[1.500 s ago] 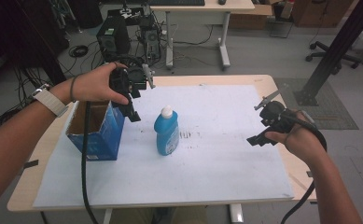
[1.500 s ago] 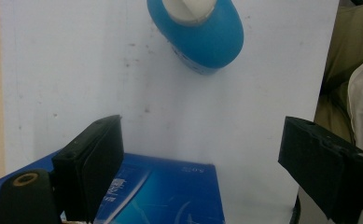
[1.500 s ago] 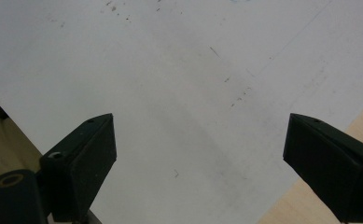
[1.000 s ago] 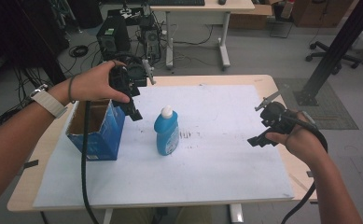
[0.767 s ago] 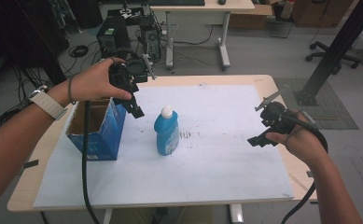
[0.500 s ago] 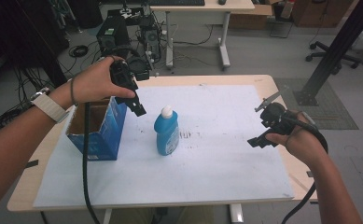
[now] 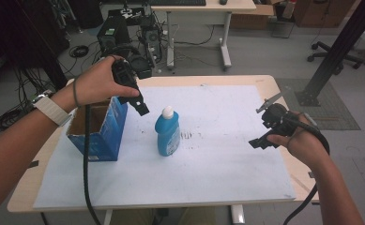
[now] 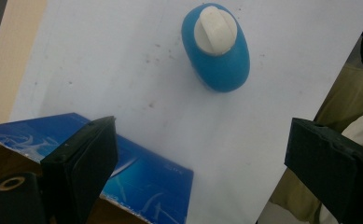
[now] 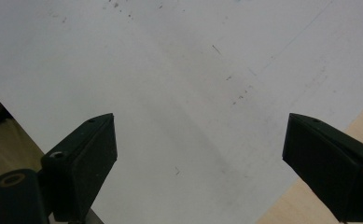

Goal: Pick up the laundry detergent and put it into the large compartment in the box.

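Observation:
A blue bottle (image 7: pixel 167 133) with a white cap stands upright on the white paper, left of the table's middle. To its left stands an open blue cardboard box (image 7: pixel 100 129). My left gripper (image 7: pixel 140 107) hangs open above the box's right edge, pointing down toward the gap between box and bottle. In the left gripper view its jaws (image 8: pixel 200 140) stand wide apart with nothing between them, the bottle (image 8: pixel 216 46) ahead and the box (image 8: pixel 142 175) below. My right gripper (image 7: pixel 262 126) hovers open over the paper's right side. The right gripper view (image 9: pixel 198 135) shows bare paper between its jaws.
A white paper sheet (image 7: pixel 208 178) covers most of the wooden table (image 7: pixel 25 192). Behind the table are computer towers (image 7: pixel 112 33), cables and a second desk (image 7: pixel 208 7). A black post (image 7: pixel 335 51) rises at the right.
My left gripper has risen a little and drifted right, from over the box toward the bottle. The right gripper, bottle and box have stayed put.

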Tool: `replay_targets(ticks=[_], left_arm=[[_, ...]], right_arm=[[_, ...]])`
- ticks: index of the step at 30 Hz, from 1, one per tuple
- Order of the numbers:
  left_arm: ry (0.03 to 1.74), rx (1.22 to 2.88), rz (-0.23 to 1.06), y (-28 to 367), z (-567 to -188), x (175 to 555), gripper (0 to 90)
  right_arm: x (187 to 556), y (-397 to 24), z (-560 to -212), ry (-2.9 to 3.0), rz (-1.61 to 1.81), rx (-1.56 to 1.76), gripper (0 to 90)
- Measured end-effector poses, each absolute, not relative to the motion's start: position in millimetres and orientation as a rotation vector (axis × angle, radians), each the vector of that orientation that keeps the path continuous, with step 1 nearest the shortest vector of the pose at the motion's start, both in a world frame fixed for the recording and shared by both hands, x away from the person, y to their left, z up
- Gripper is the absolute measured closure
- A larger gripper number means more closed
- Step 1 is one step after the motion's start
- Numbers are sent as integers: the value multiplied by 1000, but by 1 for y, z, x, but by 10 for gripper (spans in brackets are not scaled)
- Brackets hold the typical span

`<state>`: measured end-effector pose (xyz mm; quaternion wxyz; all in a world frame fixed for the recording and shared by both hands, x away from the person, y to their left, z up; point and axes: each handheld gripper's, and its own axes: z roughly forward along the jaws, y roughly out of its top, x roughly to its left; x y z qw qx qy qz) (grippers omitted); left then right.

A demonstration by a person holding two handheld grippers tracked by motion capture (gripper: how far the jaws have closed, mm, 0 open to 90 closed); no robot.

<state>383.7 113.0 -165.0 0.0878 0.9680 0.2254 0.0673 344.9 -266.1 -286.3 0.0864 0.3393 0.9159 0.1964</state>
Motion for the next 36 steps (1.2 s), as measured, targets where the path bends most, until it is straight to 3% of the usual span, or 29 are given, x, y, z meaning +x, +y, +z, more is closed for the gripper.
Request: replay_targets(ticks=[36], left_arm=[[968,2759,250,92,-153,375,98]], right_arm=[[342,-264,-286,2737,597,980,98]])
